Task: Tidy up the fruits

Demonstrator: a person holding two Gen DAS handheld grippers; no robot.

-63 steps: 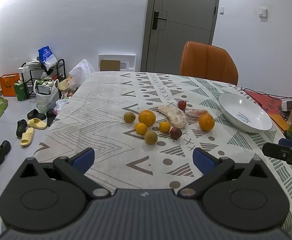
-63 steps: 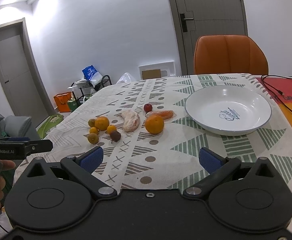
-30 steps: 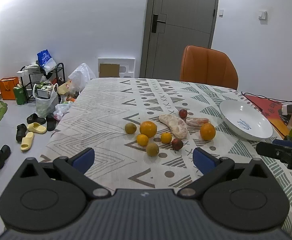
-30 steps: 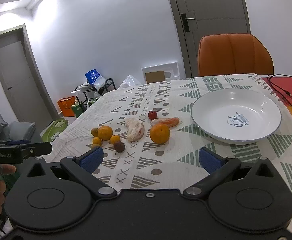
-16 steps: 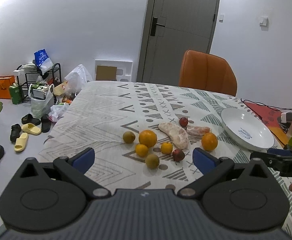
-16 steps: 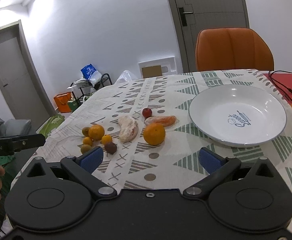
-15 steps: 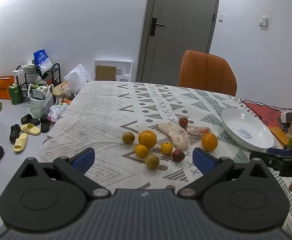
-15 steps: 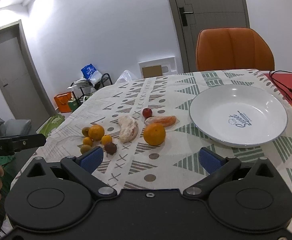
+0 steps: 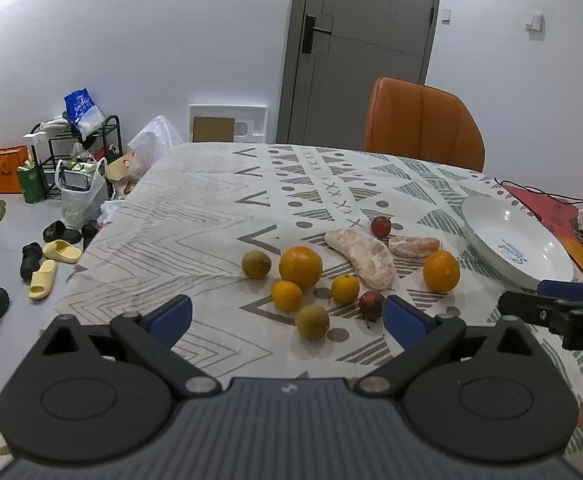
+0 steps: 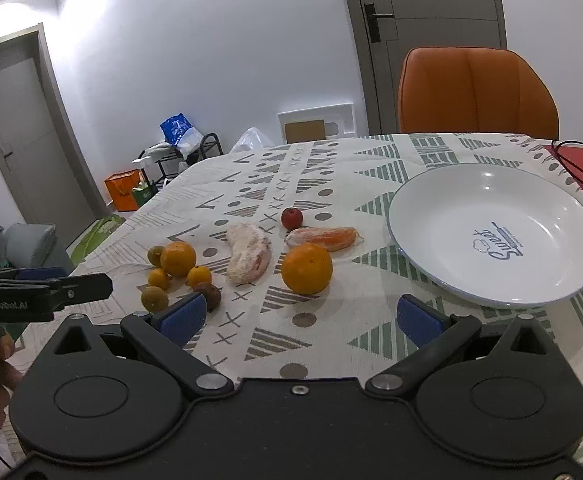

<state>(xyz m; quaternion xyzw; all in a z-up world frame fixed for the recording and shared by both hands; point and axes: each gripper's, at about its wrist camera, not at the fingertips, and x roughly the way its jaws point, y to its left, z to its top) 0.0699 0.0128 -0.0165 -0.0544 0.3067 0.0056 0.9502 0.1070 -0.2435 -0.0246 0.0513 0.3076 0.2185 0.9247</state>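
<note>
hovering above the tablecloth (image 9: 195, 216), left gripper (image 9: 287, 318) fingers spread wide and empty, right gripper (image 10: 317, 316) likewise, fruits untouched

left gripper (image 9: 287, 316) agape | fruits (image 9: 300, 267) on tablecloth (image 9: 195, 216); plate (image 9: 487, 228) bare

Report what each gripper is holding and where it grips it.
Nothing is held. The left gripper and right gripper are both open and empty above the tablecloth; the fruits lie loose and the plate is empty.
</note>
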